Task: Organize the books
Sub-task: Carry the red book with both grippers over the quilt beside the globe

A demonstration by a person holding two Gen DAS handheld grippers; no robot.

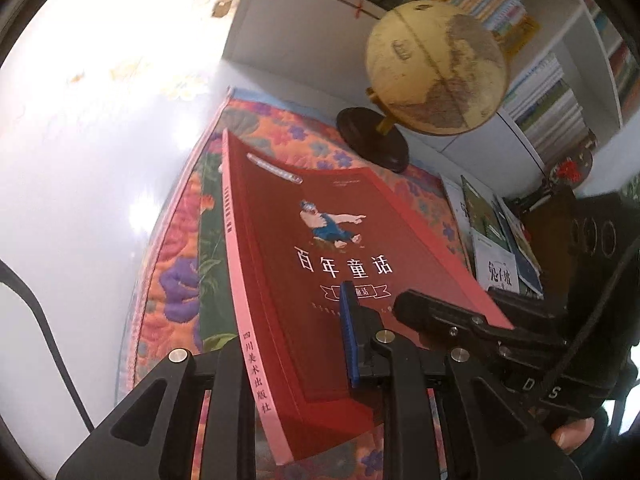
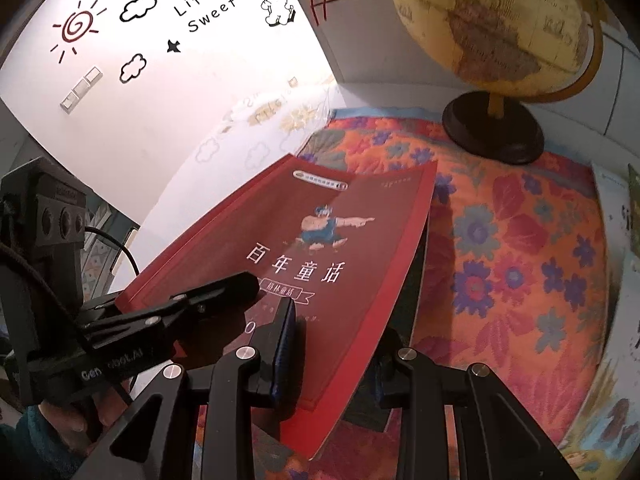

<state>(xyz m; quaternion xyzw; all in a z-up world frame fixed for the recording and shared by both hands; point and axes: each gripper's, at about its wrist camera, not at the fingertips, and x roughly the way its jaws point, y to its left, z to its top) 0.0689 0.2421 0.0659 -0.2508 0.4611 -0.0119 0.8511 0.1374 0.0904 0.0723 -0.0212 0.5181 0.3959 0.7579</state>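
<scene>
Holding the red book [image 1: 320,248] tilted above the floral cloth [image 2: 520,240], near the globe [image 1: 436,68], I have both the left gripper [image 1: 296,344] and right gripper [image 2: 340,344] clamped on its lower edge. It looks thin, floppy and glossy, so I'd grip near the spine.

Book [image 1: 320,248] over cloth [image 1: 180,248], globe [image 1: 436,68] behind.

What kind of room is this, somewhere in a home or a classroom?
Probably a child's bedroom or study at home: a globe on a floral quilt, crowded bookshelves, and cartoon stickers on the wall.
</scene>
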